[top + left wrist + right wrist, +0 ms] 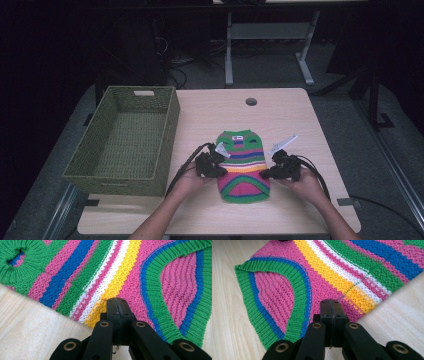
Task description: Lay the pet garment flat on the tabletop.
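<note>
A small striped knit sweater (242, 165) in green, pink, blue, white and yellow lies flat on the wooden table (290, 115), neck hole toward the far side. My left gripper (216, 169) sits at the sweater's left edge. Its jaws are pressed together, with their tips over the yellow and pink stripes (110, 291). My right gripper (265, 174) meets the opposite edge the same way, jaws together on the pink band beside the yellow stripe (342, 283). The curved green and blue hem (262, 312) lies flat toward the person.
An empty green woven basket (125, 137) stands at the table's left side. A round cable hole (251, 101) is near the far edge. Bare tabletop lies right of the sweater and in front of it.
</note>
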The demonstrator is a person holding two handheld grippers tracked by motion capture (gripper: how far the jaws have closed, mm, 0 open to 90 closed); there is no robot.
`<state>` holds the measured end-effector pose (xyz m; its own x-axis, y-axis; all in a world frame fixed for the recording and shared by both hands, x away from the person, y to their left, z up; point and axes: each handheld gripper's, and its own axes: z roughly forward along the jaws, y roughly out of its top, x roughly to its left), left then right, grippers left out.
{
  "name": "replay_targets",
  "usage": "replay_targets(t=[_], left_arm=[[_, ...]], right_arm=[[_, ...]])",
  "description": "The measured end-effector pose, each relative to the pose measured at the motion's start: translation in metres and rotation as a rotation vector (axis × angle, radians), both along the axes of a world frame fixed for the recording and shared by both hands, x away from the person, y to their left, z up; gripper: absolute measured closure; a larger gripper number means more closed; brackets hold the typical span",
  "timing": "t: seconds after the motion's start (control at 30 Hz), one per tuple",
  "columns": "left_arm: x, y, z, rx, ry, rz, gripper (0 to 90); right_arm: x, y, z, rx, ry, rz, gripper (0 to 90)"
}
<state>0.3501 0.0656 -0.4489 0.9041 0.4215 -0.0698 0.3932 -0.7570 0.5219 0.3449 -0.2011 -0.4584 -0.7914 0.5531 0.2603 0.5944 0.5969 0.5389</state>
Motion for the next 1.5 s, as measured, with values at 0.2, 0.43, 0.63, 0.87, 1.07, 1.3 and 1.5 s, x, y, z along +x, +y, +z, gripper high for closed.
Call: replay_targets(t=[0.2,0.43,0.63,0.87,1.07,1.3,1.5], left_arm=[[-0.002,0.004,0.004,-0.009,-0.015,0.010,82.1],[-0.004,0.013,0.009,-0.068,-0.028,0.047,70.1],[-0.005,0.022,0.010,-0.107,-0.031,0.086,63.9],[-0.008,0.031,0.014,-0.135,-0.043,0.127,52.5],[-0.013,0.035,0.016,-0.124,-0.094,0.163,38.9],[-0.018,0.043,0.013,-0.142,-0.096,0.189,32.6],[-0.023,0.047,0.013,-0.143,-0.113,0.201,27.0]], right_arm=[[-0.002,-0.004,0.005,0.036,-0.011,-0.015,75.6],[-0.001,-0.008,0.007,0.041,-0.026,-0.045,63.4],[0.000,-0.015,0.010,0.065,-0.034,-0.065,60.6],[-0.001,-0.024,0.013,0.069,-0.044,-0.096,51.2],[-0.002,-0.032,0.016,0.078,-0.058,-0.122,42.6],[-0.005,-0.043,0.020,0.077,-0.069,-0.146,37.7],[-0.009,-0.054,0.021,0.080,-0.075,-0.161,35.1]])
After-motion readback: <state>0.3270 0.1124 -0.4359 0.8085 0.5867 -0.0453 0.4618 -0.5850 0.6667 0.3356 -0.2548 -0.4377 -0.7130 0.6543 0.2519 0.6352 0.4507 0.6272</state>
